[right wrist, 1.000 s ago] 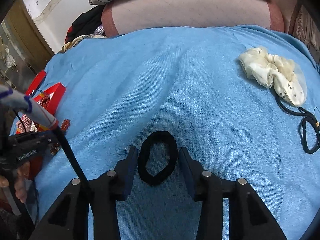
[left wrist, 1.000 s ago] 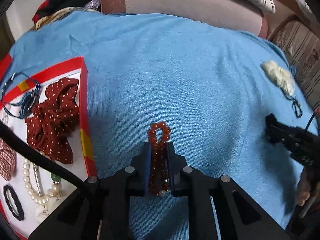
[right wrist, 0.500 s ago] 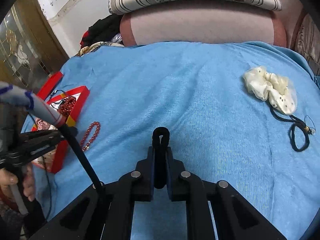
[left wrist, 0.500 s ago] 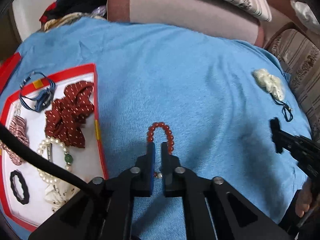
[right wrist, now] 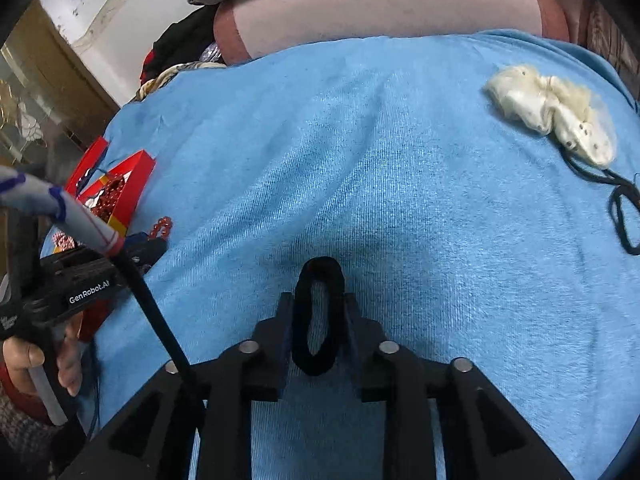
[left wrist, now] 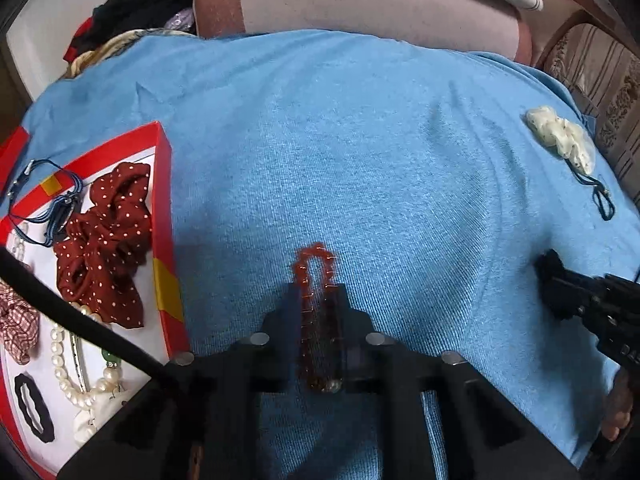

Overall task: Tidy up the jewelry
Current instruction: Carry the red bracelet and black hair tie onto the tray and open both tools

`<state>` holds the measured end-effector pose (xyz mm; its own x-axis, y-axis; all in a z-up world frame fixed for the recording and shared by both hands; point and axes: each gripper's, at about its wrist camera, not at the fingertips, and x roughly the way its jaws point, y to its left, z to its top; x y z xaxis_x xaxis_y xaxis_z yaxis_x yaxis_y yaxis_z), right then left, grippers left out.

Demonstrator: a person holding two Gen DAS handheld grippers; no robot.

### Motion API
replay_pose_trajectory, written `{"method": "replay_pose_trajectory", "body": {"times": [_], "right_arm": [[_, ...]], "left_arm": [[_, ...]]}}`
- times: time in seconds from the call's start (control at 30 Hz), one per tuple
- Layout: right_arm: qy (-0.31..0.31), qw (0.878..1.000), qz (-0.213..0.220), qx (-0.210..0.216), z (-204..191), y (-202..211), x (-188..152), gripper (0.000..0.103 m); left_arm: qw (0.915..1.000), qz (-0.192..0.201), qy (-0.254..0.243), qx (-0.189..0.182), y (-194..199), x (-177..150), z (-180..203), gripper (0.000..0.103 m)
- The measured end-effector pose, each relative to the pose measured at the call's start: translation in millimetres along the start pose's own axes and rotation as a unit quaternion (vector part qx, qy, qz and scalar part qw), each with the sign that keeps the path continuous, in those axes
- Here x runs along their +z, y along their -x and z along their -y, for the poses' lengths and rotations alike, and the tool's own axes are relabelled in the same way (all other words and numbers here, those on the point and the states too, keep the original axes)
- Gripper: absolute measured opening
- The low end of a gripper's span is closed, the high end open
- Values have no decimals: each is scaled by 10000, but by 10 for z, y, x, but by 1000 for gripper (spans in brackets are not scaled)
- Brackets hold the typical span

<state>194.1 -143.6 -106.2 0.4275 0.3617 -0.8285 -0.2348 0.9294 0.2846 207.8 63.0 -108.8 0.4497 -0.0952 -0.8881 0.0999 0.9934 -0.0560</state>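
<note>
Bracelet (left wrist: 316, 280): red beads on a cord, squeezed into a narrow loop inside the left claw (left wrist: 320, 292), just right of the box (left wrist: 164, 216). Likely light, limp and smooth; a grip across both strands should hold.

Hair tie (right wrist: 318, 316): black elastic ring, pinched to an oval by the right claw (right wrist: 318, 300), well right of the box. Judged soft, springy, grippy; could snap back if let go.

Box: red rim, white floor, holding a dotted scrunchie (left wrist: 104, 240), pearls (left wrist: 64, 360) and cords.

Cream scrunchie (right wrist: 552, 112): far right of the box, loose, a black cord (right wrist: 624, 216) beside it.

Surface: blue cloth (left wrist: 360, 140), soft and wrinkled, probably over a bed, so beads may sink into folds. Cushions (right wrist: 380, 8) behind; room cluttered.
</note>
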Motion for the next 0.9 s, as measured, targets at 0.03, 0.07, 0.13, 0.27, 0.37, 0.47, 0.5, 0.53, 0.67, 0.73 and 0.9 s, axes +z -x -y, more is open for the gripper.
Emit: {"method": "replay_pose_trajectory", "body": {"times": [0.03,0.07,0.13,0.27,0.37,0.47,0.5,0.53,0.67,0.73,0.9], "right_arm": [[48,10000,22,-30,-15,-8,0,27],[140,9999,28,-69,-42,-24,3,28],[266,9996,49,-114,-89,-28,16,12],[220,9996,155,27,-133,107,12,9],[297,9990,299,121,-234,288,1,9],[398,9982,383,239,-378,450,17,9],[425,9979,392,291,-429,487,25,9],[466,9975,405,336,-482,521,40,9],[758,9947,417,550,-842,604,111,9],[937,9925,395,673,-1053,604,136,9],[1256,9853,186,1147,-1675,445,222,9]], "left_arm": [[10000,1,34,-60,15,-4,-15,7],[9999,-8,65,-147,37,-12,-25,7],[9998,53,103,-158,105,-33,-34,7],[9989,243,240,-314,334,-91,-46,7],[9978,420,297,-415,568,-149,-54,7],[9962,607,407,-482,819,-186,-124,7],[9953,678,474,-507,919,-205,-186,7],[9943,744,542,-532,1009,-219,-260,7],[9915,978,751,-415,1369,-349,-611,7],[9908,1043,818,-276,1500,-422,-764,7],[9877,1022,1161,226,1673,-684,-1347,7]]}}
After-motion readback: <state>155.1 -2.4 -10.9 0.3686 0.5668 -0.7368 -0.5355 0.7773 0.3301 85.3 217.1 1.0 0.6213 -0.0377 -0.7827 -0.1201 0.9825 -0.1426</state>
